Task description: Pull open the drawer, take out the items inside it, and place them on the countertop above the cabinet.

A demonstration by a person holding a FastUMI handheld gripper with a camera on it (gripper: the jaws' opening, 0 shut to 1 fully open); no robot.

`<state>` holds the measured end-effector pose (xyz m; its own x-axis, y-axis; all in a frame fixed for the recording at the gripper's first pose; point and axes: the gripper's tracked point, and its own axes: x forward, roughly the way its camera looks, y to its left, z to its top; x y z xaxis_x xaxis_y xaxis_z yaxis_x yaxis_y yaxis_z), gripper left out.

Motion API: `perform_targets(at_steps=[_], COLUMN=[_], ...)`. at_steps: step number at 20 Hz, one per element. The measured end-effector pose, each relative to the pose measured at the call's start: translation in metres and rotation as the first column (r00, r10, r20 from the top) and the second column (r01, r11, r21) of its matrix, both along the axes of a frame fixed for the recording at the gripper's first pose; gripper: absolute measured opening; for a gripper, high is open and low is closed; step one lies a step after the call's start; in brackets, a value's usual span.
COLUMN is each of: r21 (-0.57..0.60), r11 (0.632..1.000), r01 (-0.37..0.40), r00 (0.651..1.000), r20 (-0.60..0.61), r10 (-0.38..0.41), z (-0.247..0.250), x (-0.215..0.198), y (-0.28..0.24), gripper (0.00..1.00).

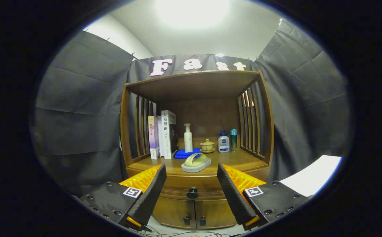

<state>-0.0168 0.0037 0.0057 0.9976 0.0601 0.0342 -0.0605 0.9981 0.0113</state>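
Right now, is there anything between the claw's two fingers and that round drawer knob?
Nothing: in the gripper view the open claw frames the black drawer knob with bare air between. The scrubbing brush sits higher, on the countertop.

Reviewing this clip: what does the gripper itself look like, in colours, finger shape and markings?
The gripper has two long fingers faced with black ribbed pads and backed in bright orange. Each is mounted on a black block with visible screws and a small square black-and-white marker. Thin dark cables trail below the blocks.
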Motion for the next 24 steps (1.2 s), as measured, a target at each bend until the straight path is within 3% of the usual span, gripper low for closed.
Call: perform_targets(at_steps=[10,24], r21=[-0.005,-0.004], r11=[0.999,0.999], r01=[-0.042,-0.032], r00=[0.999,0.999], r20=[-0.017,0.015], r10=[0.042,0.032], z=[0.0,0.015], x=[-0.009,-0.015], y=[0.013,0.01], gripper=[0.98,0.97])
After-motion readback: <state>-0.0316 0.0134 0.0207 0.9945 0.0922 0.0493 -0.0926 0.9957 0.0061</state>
